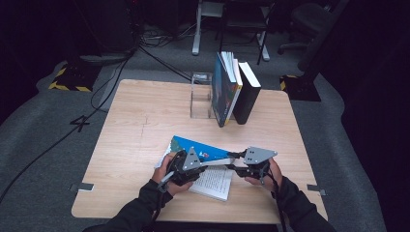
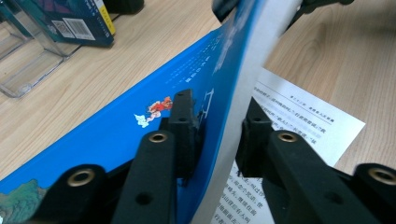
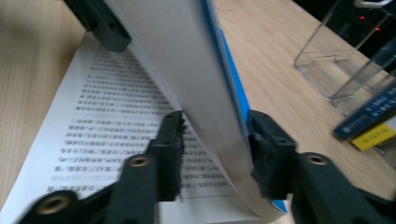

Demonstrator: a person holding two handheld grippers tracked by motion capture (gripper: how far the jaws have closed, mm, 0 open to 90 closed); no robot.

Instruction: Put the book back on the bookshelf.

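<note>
A blue book (image 1: 203, 162) is lying open near the front of the wooden table (image 1: 135, 116). The left gripper (image 1: 189, 166) is squeezing the lifted front part of the book. The right gripper (image 1: 237, 164) is sitting around that same part, but I cannot tell if it is squeezing. Farther back, more books (image 1: 234, 89) are standing beside a clear stand (image 1: 200, 94).

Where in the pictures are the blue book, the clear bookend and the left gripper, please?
blue book (image 2: 116, 126): left gripper view, on its cover.
clear bookend (image 1: 200, 99): high view, on its upright wall.
left gripper (image 2: 215, 128): left gripper view, midway between its fingertips.
</note>
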